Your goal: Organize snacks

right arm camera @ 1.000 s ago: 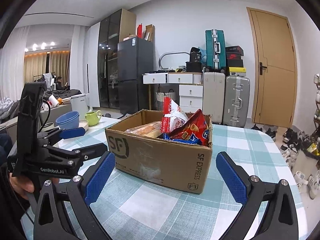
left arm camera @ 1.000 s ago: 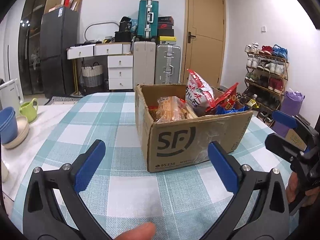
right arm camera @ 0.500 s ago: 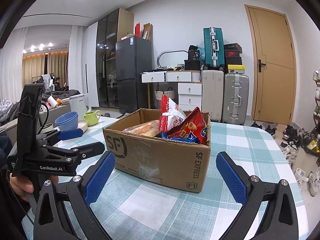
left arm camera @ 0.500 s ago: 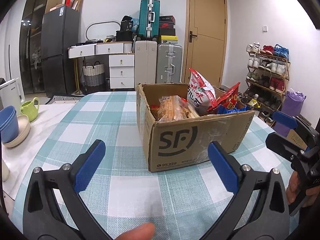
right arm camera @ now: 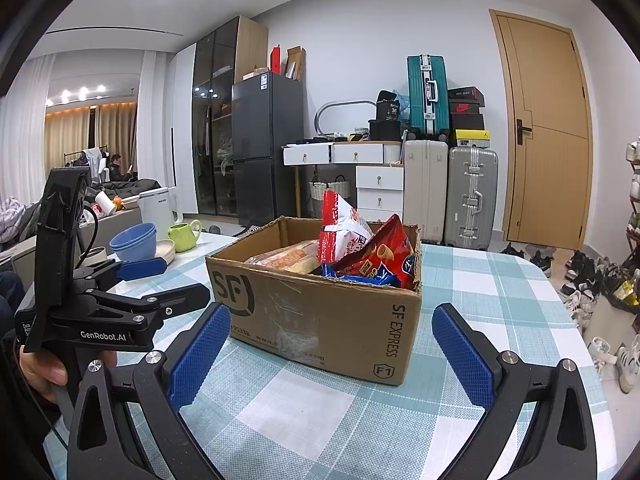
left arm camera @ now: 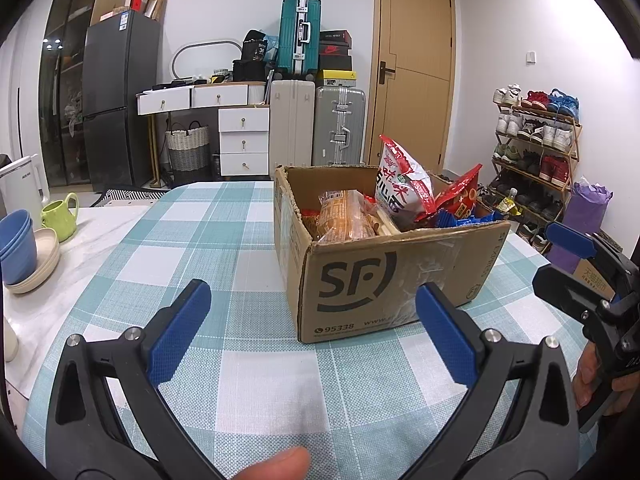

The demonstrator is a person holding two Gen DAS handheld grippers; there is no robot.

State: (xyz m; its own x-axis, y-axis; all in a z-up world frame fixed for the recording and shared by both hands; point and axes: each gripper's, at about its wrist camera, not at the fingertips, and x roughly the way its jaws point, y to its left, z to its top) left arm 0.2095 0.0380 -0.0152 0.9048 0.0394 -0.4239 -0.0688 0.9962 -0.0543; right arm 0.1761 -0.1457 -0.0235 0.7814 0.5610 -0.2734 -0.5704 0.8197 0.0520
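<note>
— Where are the snacks?

— All in the cardboard box (left arm camera: 384,276), which sits on the checked tablecloth (left arm camera: 224,240). A red-and-white bag (left arm camera: 402,184) stands tallest near the box's far side, a red chip bag (left arm camera: 460,196) leans against it, a blue packet (left arm camera: 464,218) lies under that one, and a clear-wrapped orange pack (left arm camera: 346,216) lies along the box's left half.

— And your claws?

— My left gripper (left arm camera: 312,336) is spread wide and holds nothing; it hovers just short of the box's printed front wall. My right gripper (right arm camera: 330,348) is just as wide and just as empty, facing the box's corner. Neither touches the box.

— What worries you?

— The tall bag first. It is puffy and top-heavy, so I judge that a pinch on its upper edge could let it swing, drag the chip bag with it and spill both over the box's rim. Squeezing lower could crush what's inside.

— Anything else?

— The box looks light, with ragged cut edges. If a finger catches the front wall on the way in, the whole box could slide across the cloth. My two claws are also near each other on the box's front side, so reaching together risks a knock.

— And beyond the box?

— Blue bowls (left arm camera: 16,244) and a green mug (left arm camera: 60,216) stand well to the box's left, on the bare tabletop. I can't tell what lies at the bottom of the box.
</note>
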